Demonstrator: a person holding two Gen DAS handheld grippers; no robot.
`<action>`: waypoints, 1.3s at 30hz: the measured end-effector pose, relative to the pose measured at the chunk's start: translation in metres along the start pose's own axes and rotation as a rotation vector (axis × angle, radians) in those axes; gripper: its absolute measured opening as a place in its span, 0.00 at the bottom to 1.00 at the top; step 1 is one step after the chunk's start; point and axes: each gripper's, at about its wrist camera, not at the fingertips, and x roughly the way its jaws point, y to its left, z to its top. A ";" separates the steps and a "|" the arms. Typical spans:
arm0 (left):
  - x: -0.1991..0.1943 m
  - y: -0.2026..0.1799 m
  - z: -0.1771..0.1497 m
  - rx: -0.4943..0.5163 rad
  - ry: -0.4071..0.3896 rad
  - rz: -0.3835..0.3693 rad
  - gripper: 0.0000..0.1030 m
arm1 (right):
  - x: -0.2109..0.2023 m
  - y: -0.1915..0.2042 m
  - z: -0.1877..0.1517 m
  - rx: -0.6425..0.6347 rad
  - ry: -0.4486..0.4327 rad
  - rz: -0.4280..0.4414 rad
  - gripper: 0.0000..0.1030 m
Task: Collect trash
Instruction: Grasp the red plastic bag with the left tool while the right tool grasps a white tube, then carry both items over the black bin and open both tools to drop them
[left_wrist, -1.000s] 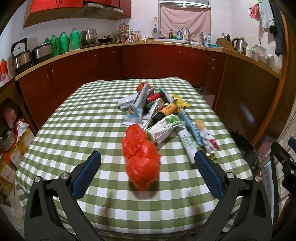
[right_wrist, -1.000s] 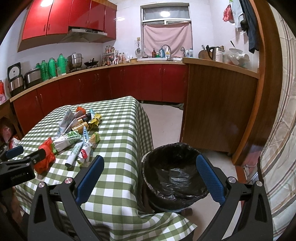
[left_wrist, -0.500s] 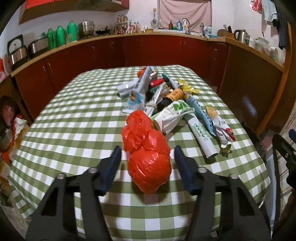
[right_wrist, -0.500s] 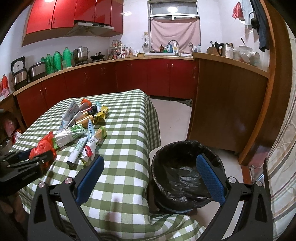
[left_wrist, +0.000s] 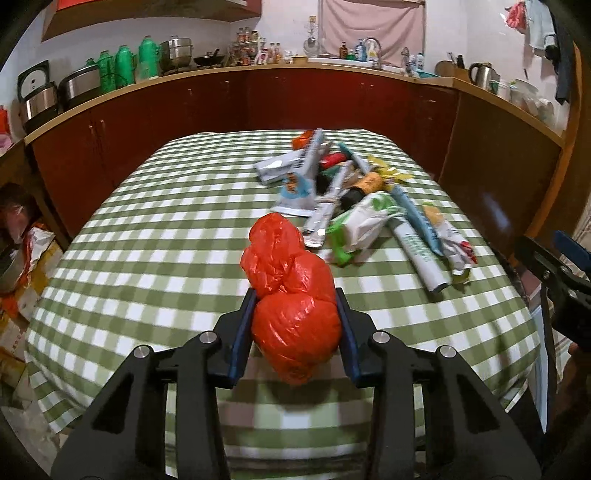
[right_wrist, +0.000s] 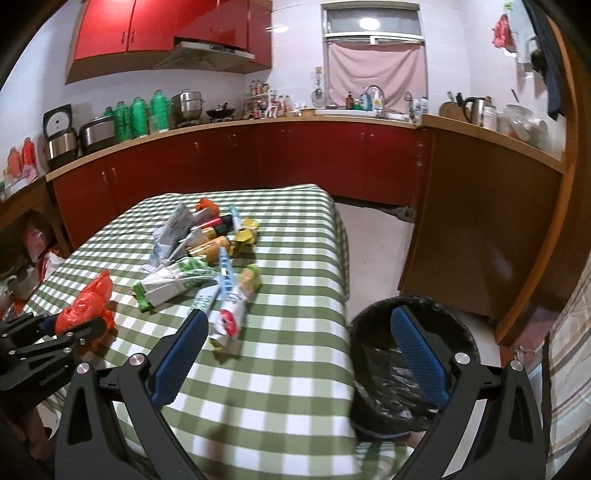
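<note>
- left gripper (left_wrist: 295, 314) is clamped onto the red plastic bag (left_wrist: 291, 291), blue pads squeezing the fat lower lump from both sides; the knotted top of the bag sticks out past the fingertips toward 12 o'clock
- in the right wrist view the same bag (right_wrist: 86, 306) sits way over at 9 o'clock, pinched in the left gripper (right_wrist: 79, 325) near the table's near-left corner
- can't really tell if the bag is resting on the green checked tablecloth (left_wrist: 147, 236) or just off it, there's a dark shadow right under it
- the pile of wrappers and tubes (left_wrist: 354, 206) is on the cloth around 1 o'clock from the bag; the closest green and white packet is just beside the bag's top, not clearly touching
- a white tube (left_wrist: 421, 254) and a crumpled snack packet (left_wrist: 448, 240) lie at the right end of that pile, close to the table edge
- right gripper (right_wrist: 299, 354) is spread wide with nothing between its fingers, left pad over the cloth, right pad in front of the bin
- bin with black liner (right_wrist: 391, 373) stands on the floor at 4 o'clock, right up against the hanging tablecloth at the table's right side
</note>
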 end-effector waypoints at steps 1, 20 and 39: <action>0.000 0.004 0.000 -0.004 -0.001 0.011 0.38 | 0.003 0.003 0.000 -0.004 0.001 0.003 0.93; 0.012 0.033 0.004 -0.072 -0.005 0.046 0.38 | 0.044 0.035 -0.001 -0.059 0.089 0.105 0.17; -0.005 -0.001 0.009 -0.031 -0.063 -0.043 0.38 | 0.005 -0.012 -0.009 -0.051 0.029 -0.015 0.15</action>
